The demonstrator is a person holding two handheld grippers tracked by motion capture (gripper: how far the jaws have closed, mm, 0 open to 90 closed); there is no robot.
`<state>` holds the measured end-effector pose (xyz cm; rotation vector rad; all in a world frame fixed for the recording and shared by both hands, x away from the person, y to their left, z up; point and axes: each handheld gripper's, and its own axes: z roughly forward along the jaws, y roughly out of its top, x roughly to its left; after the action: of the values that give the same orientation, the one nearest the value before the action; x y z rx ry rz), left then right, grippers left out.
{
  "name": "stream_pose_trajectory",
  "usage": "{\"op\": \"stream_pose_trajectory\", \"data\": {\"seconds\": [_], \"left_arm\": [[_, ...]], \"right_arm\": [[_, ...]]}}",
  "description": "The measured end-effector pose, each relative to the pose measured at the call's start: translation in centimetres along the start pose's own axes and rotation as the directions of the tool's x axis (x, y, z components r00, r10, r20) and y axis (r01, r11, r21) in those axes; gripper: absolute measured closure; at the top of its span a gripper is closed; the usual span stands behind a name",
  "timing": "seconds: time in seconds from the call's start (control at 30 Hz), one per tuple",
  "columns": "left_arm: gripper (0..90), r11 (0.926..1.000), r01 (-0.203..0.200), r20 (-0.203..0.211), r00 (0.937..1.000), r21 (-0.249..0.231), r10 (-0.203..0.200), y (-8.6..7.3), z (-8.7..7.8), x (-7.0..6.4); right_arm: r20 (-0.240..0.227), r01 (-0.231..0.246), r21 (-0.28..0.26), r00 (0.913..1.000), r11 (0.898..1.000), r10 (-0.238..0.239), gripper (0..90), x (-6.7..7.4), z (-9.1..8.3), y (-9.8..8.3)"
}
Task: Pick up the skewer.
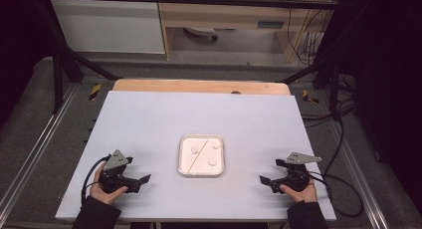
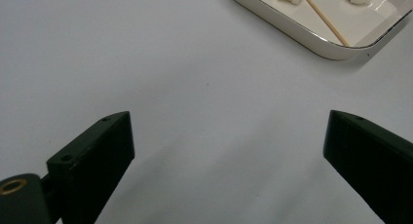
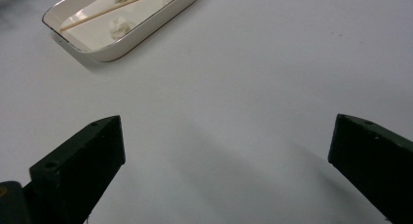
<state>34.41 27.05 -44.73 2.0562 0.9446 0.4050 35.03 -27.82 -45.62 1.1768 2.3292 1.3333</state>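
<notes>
Left gripper (image 1: 142, 181): you hold it near the table's (image 1: 149, 119) near-left edge, jaws spread wide, gripping nothing.
Right gripper (image 1: 265, 181): mirrored at near right, jaws likewise apart and empty.
Why so: both point inward at the tray (image 1: 182, 169), likely a ready stance.
Tray: shallow and white, mid-table between your grippers.
Contents: three white lumps (image 1: 194, 150) and a thin wooden stick (image 1: 195, 155) lying diagonally.

no legible text, labels or numbers anywhere.
</notes>
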Motion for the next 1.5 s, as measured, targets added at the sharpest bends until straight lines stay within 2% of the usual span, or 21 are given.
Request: {"op": "stream_pose_trajectory", "data": {"seconds": [0.37, 1.07, 1.5], "left_arm": [[4.7, 1.0, -0.009, 0.004, 1.0, 0.001, 0.009, 0.2, 0.0, -0.2], [5.0, 0.9998, -0.017, 0.001, 0.9999, 0.012, 0.017, 1.1, 0.3, -1.3], [4.8, 0.9996, -0.02, -0.018, 0.9996, 0.021, 0.02, 2.4, 0.5, -2.4]], "right_arm": [[-0.005, -0.002, 0.01, 1.0, 1.0, 0.002, 0.6, 0.0, 0.1, 0.0], [0.001, 0.002, 0.015, 1.0, 1.0, -0.002, 0.6, 0.0, 0.1, 0.0], [0.004, 0.007, 0.021, 1.0, 1.0, -0.007, 0.6, 0.0, 0.2, 0.0]]}}
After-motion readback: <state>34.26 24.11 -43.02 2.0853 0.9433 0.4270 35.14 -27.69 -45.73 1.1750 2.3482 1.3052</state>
